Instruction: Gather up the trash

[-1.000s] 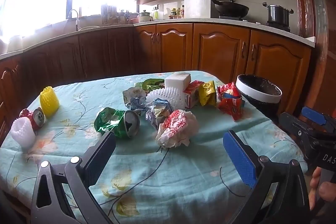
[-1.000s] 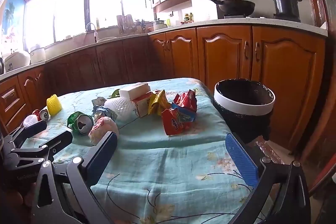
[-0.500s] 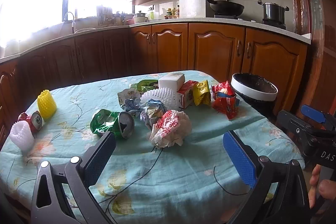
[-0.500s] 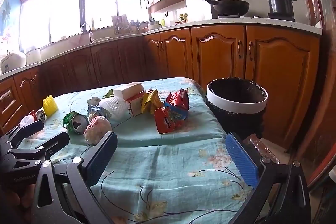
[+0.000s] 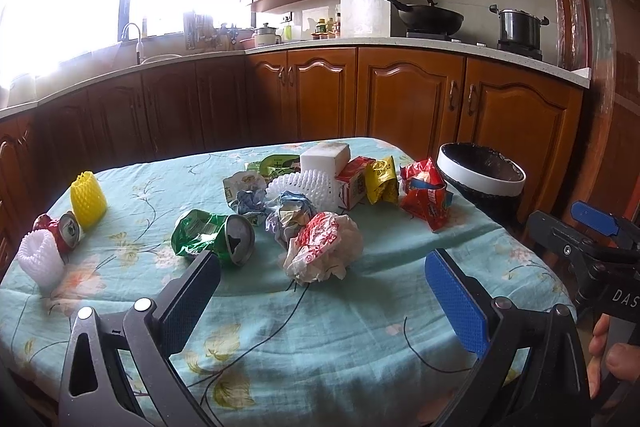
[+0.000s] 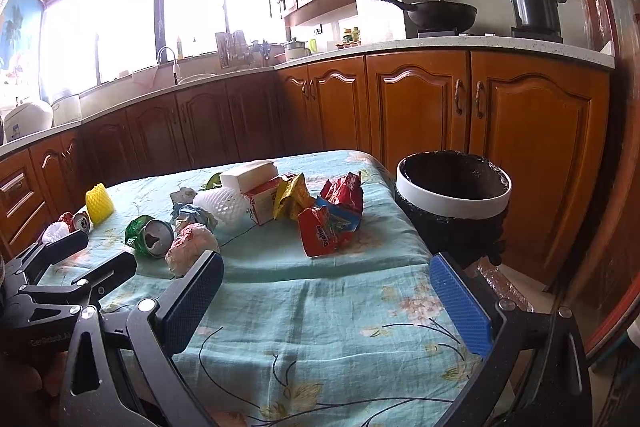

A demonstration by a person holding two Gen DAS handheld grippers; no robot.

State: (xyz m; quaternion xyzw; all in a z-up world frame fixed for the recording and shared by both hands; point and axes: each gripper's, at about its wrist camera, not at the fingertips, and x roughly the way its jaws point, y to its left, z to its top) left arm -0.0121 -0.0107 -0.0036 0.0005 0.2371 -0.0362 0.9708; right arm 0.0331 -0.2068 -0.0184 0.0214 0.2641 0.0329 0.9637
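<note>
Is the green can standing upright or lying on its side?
On its side. The crushed green can lies on the tablecloth, its opened top facing the camera in both views.

Near tablecloth (image 6: 320, 307) bare — open approach; crumpled wrapper (image 5: 324, 247), green can (image 5: 216, 237) block centre pile.

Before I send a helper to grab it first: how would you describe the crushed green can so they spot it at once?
Start at the round table with the teal floral cloth. At the near left edge of the central trash pile lies the crushed green metal drink can, on its side beside the crumpled white-and-red plastic bag. It is the only green can, and its silver top faces the viewer.
</note>
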